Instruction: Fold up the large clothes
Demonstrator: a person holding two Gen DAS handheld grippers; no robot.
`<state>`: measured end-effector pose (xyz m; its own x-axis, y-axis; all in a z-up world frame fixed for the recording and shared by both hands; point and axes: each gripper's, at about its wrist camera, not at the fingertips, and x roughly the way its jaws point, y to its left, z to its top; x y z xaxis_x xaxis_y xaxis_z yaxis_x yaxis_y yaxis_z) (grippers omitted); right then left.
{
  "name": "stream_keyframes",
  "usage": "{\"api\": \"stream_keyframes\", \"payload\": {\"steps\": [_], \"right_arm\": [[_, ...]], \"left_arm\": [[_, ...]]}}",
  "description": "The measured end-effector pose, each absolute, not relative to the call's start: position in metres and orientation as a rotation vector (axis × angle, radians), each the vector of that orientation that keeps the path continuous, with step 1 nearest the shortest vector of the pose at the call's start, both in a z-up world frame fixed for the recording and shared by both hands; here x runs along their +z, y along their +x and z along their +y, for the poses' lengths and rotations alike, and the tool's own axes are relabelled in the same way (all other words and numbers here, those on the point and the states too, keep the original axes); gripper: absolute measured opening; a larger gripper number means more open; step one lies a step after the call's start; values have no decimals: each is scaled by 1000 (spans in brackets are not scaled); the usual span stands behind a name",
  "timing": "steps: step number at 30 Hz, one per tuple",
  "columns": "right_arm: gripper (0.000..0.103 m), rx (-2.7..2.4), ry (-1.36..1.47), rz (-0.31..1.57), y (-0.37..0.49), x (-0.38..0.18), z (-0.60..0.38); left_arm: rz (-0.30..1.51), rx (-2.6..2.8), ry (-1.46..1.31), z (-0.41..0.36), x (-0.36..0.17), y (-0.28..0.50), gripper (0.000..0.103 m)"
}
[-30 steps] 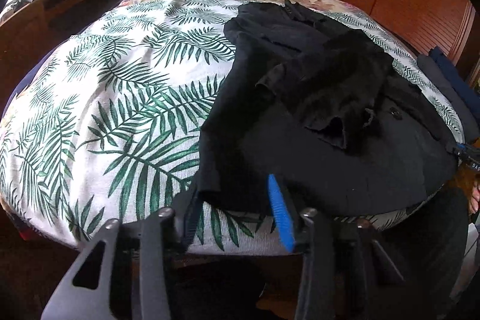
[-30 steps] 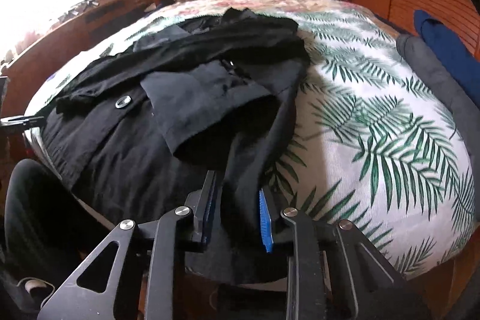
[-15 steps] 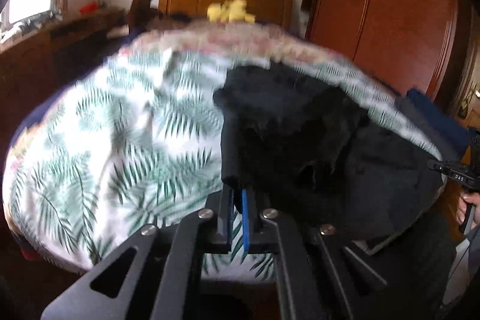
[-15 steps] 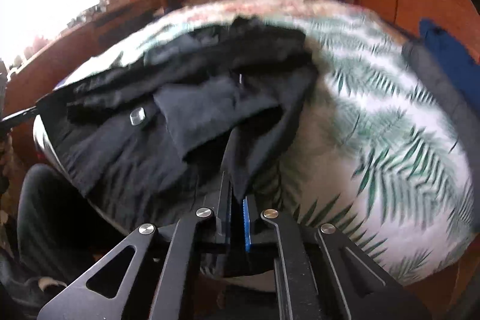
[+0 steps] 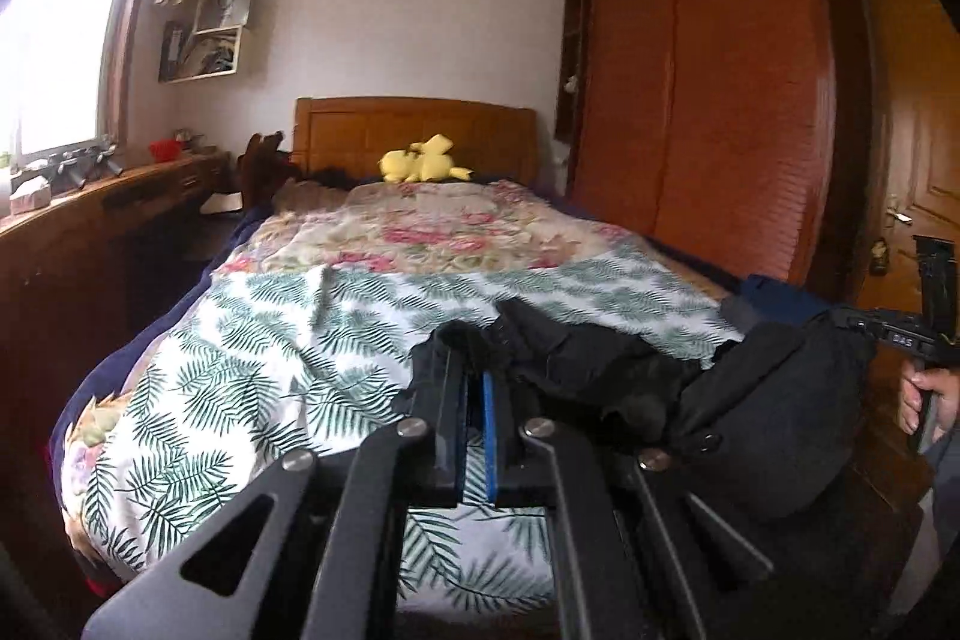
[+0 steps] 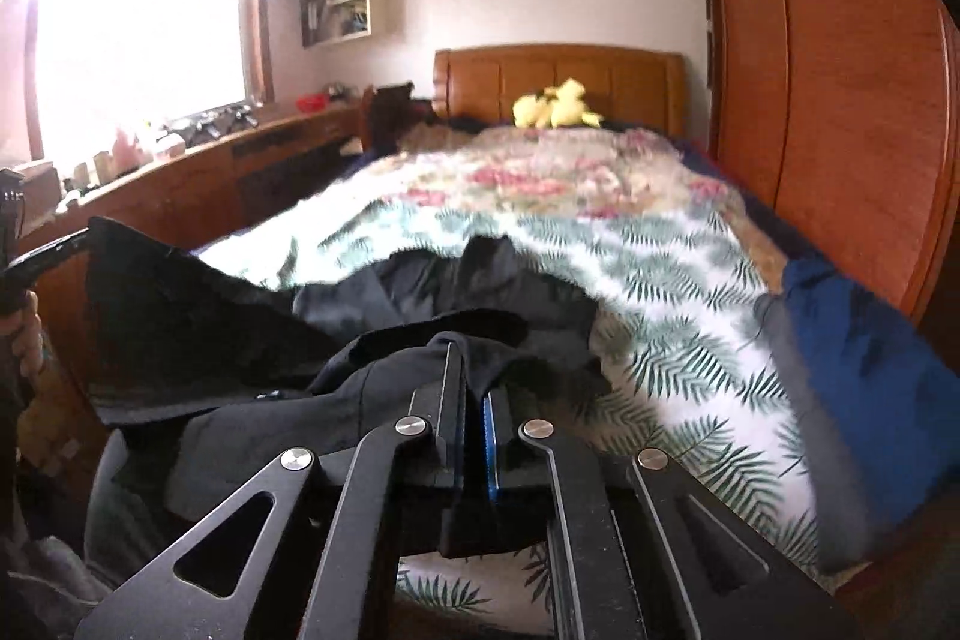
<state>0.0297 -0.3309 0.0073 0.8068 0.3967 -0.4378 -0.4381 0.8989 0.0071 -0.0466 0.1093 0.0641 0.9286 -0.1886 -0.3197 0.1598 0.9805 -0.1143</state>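
Observation:
A large black coat (image 5: 774, 400) (image 6: 198, 322) with buttons hangs lifted over the foot of the bed. My left gripper (image 5: 474, 376) is shut on the coat's hem at one corner. My right gripper (image 6: 471, 388) is shut on the hem at the other corner. The cloth stretches between them, raised off the leaf-print bedspread (image 5: 270, 358) (image 6: 678, 292). In the left wrist view the right gripper (image 5: 900, 334) shows at the far right. In the right wrist view the left gripper (image 6: 36, 256) shows at the far left.
A yellow plush toy (image 5: 420, 166) lies by the wooden headboard (image 5: 414, 130). Folded blue and grey clothes (image 6: 858, 340) lie along the bed's right edge. A wooden wardrobe (image 5: 702, 88) stands right of the bed, a long desk (image 5: 90, 220) left.
Both grippers closed on the coat's hem and lifted it off the bed. The cameras tilted up from the bedspread toward the room.

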Motion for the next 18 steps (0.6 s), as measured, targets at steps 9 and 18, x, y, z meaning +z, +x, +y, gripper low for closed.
{"api": "stream_keyframes", "payload": {"steps": [9,18], "right_arm": [[1,491,-78,485,1,0,-340],[1,475,-53,533,53,-32,-344]], "left_arm": [[373,-168,-17,97,61,-64,1],[418,-127,-15,104,35,12,1]]}}
